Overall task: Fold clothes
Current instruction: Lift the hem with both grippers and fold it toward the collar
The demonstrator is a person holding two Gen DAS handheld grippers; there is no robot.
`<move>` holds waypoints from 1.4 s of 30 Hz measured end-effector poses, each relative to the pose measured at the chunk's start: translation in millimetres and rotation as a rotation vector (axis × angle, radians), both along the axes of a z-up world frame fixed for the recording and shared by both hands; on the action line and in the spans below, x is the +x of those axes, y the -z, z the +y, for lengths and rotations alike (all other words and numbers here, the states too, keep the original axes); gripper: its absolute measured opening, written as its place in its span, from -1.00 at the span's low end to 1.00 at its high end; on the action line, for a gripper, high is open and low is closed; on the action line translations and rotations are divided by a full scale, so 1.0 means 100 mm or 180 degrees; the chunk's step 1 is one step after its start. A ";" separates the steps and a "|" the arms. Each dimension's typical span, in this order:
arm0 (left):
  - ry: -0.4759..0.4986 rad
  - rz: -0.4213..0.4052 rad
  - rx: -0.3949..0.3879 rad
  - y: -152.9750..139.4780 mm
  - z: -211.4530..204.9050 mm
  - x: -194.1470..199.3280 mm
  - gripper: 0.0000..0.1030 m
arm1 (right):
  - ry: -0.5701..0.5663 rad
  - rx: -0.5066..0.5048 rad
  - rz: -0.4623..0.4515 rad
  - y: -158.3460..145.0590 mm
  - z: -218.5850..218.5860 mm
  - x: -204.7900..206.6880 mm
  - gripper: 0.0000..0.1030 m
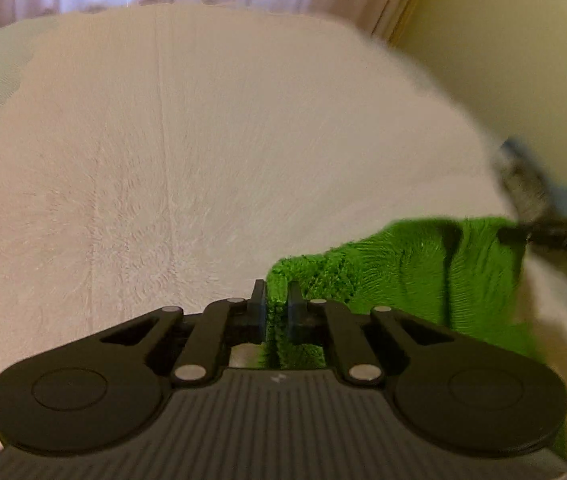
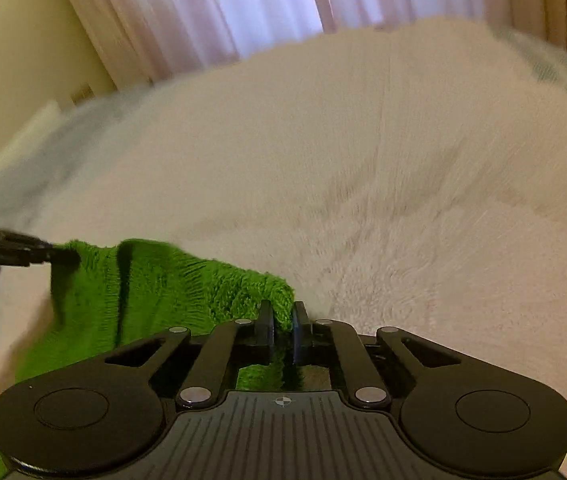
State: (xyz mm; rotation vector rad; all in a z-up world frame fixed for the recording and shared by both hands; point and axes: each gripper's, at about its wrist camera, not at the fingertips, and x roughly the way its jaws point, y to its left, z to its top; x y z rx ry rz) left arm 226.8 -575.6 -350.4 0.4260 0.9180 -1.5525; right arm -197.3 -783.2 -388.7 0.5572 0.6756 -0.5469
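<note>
A bright green fuzzy garment (image 1: 411,264) hangs stretched between both grippers above a white fluffy bed cover (image 1: 163,160). My left gripper (image 1: 277,300) is shut on one corner of the cloth, which bunches between its blue pads. In the right wrist view the same green garment (image 2: 155,284) runs leftward from my right gripper (image 2: 283,320), which is shut on the other corner. Each view shows the opposite gripper as a dark blur at the cloth's far edge: the right gripper (image 1: 531,236) and the left gripper (image 2: 59,258). The lower part of the cloth is hidden behind the gripper bodies.
The white fluffy bed cover (image 2: 403,200) fills most of both views. Pale pink curtains (image 2: 223,8) hang behind the bed. A yellow wall (image 1: 503,60) stands at the side, with the bed's edge close below it.
</note>
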 end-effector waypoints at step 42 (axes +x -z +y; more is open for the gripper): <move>-0.1988 0.2362 -0.0219 1.16 3.15 -0.76 -0.27 | 0.1669 0.1597 -0.1493 0.87 2.35 -1.53 0.14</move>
